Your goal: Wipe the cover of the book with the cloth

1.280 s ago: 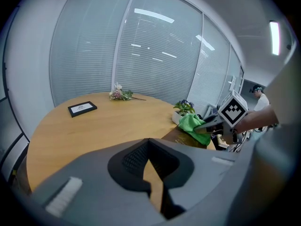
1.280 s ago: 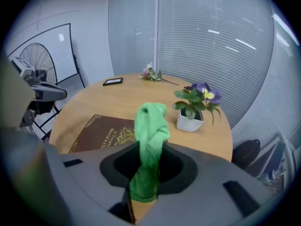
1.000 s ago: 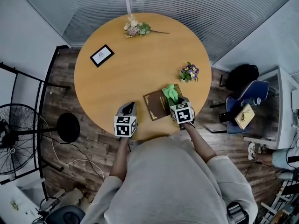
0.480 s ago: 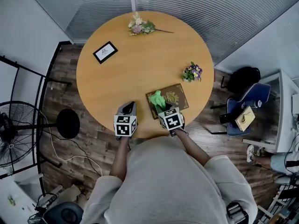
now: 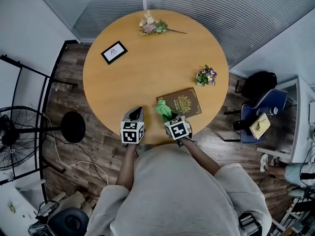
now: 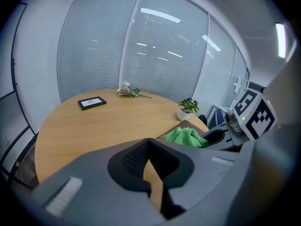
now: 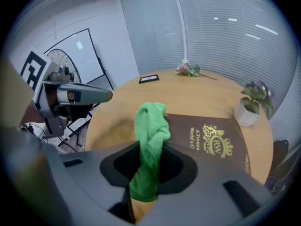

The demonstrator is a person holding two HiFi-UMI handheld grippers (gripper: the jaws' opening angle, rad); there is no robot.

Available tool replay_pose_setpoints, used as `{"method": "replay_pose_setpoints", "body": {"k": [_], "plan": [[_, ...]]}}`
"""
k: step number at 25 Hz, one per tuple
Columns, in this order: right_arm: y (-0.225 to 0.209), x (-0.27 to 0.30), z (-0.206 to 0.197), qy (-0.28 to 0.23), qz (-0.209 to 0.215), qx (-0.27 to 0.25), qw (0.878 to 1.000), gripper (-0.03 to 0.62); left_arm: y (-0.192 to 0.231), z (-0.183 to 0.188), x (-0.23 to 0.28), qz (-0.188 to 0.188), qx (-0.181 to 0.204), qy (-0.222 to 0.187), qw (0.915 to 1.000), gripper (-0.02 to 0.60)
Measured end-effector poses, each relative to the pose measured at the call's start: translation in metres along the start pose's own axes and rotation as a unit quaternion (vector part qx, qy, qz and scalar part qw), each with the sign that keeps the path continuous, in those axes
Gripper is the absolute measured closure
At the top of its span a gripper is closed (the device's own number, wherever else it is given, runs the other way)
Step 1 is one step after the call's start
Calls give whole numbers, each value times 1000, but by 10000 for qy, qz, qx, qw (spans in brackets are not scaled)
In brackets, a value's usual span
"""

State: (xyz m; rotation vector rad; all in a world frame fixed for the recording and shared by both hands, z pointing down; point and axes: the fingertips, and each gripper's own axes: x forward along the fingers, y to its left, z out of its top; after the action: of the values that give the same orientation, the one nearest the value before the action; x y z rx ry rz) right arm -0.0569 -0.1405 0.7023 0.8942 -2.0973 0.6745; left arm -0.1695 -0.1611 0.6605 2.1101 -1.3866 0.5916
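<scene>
Pinching the green cloth [image 5: 163,108], the right gripper [image 5: 169,115] sits at the left edge of the book [image 5: 184,102]; left gripper [image 5: 137,111] further left, jaws closed, empty.

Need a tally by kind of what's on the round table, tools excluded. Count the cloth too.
Book: 1
Cloth: 1
Picture frame: 1
Flower sprig: 1
Potted plant: 1
Total: 5
</scene>
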Motion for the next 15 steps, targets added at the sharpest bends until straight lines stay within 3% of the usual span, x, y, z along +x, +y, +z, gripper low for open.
{"method": "replay_pose_setpoints", "body": {"k": [15], "plan": [[1,7,-10,-14,42,-74,10000,496,-7,3,6,-82,106,71,9999,573]]}}
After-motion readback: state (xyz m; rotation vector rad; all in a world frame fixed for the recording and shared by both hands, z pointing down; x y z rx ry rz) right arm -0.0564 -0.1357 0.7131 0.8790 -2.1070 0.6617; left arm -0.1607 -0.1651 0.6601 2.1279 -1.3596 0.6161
